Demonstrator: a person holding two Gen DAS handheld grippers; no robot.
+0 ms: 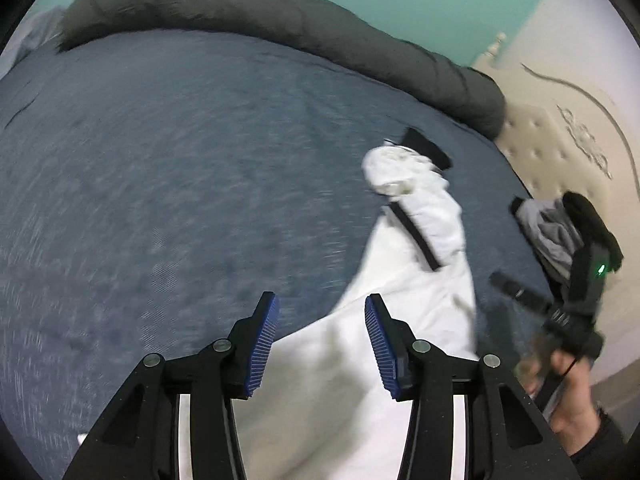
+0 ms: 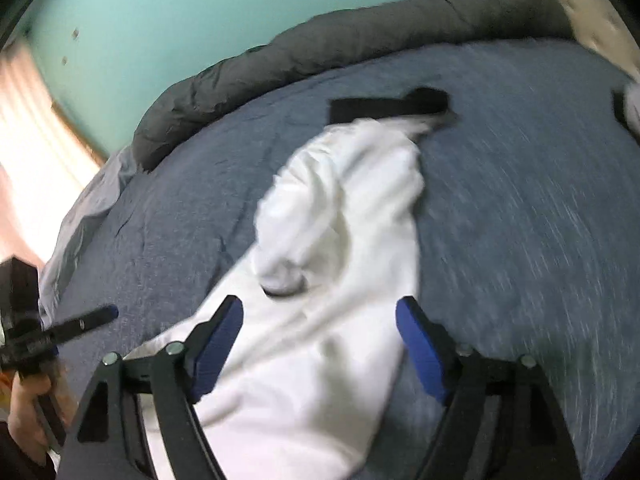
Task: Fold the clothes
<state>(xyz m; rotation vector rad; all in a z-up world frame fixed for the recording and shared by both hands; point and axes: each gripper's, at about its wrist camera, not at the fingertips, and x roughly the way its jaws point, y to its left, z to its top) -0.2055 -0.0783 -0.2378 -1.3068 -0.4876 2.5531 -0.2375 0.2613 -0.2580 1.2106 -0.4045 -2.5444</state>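
Note:
A white garment [image 1: 424, 300] with black trim [image 1: 414, 236] lies crumpled on the blue bedspread [image 1: 180, 160]. My left gripper [image 1: 321, 304] hovers open over the garment's near part, with no cloth pinched between its blue pads. In the right wrist view the same white garment [image 2: 340, 220] runs away from me to a black band [image 2: 388, 108] at its far end. My right gripper [image 2: 320, 304] stands wide open above it, its pads clear of the cloth. Each view shows the other gripper held in a hand at the frame's edge.
A rolled grey duvet [image 1: 280, 20] lines the far side of the bed under a teal wall. A cream tufted headboard [image 1: 560, 120] is at the right, with a grey and black pile of clothes [image 1: 556, 232] near it. A bright curtain [image 2: 36, 152] hangs to the left.

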